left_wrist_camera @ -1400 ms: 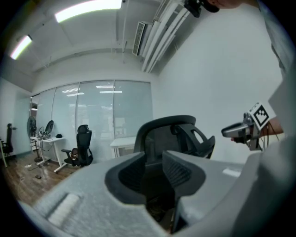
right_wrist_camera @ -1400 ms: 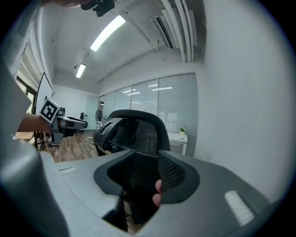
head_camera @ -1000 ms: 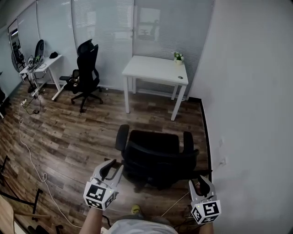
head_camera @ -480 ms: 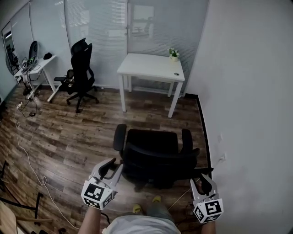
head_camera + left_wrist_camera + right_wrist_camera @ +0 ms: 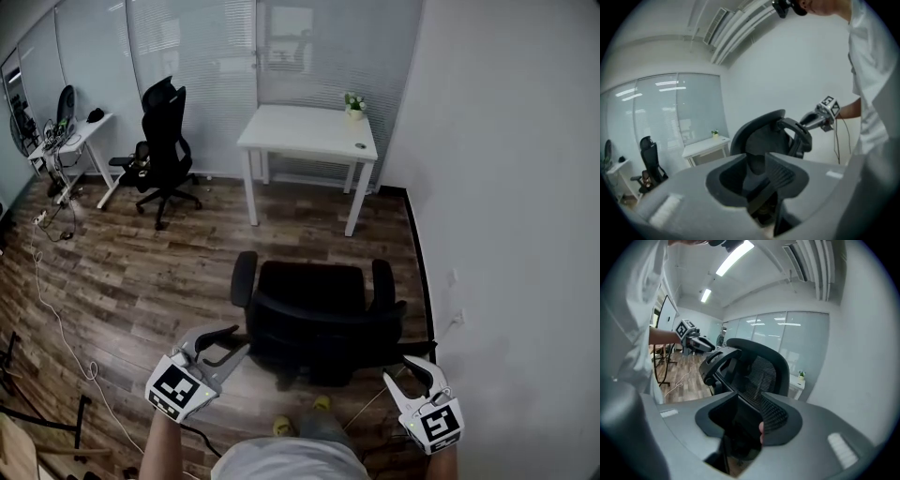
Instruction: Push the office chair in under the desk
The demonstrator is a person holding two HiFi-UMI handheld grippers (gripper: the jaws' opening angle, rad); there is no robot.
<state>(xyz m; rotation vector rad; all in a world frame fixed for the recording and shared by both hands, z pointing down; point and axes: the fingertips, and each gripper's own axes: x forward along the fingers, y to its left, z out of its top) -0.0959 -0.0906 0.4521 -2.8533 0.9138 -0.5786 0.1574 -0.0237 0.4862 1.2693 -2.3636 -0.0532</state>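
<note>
The black office chair [image 5: 314,319] stands on the wood floor with its back toward me, some way short of the white desk [image 5: 309,131] against the far glass wall. My left gripper [image 5: 225,340] hovers open just beside the backrest's left edge. My right gripper [image 5: 415,373] is open near the backrest's right corner. In the left gripper view, the chair's back [image 5: 761,133] and armrest fill the gap between the jaws of the left gripper [image 5: 757,164]. In the right gripper view, the mesh backrest [image 5: 759,376] lies close ahead of the right gripper [image 5: 750,411]. Neither gripper clasps anything.
A small potted plant [image 5: 353,103] sits on the desk's far right corner. A second black chair [image 5: 164,141] and a cluttered side desk [image 5: 80,136] stand at the left. A white cable [image 5: 56,319] trails over the floor. The white wall [image 5: 506,187] runs close along the right.
My left gripper has swung outward to the left and sunk a little; the right one has dropped slightly. The chair has not visibly shifted on the floor.
</note>
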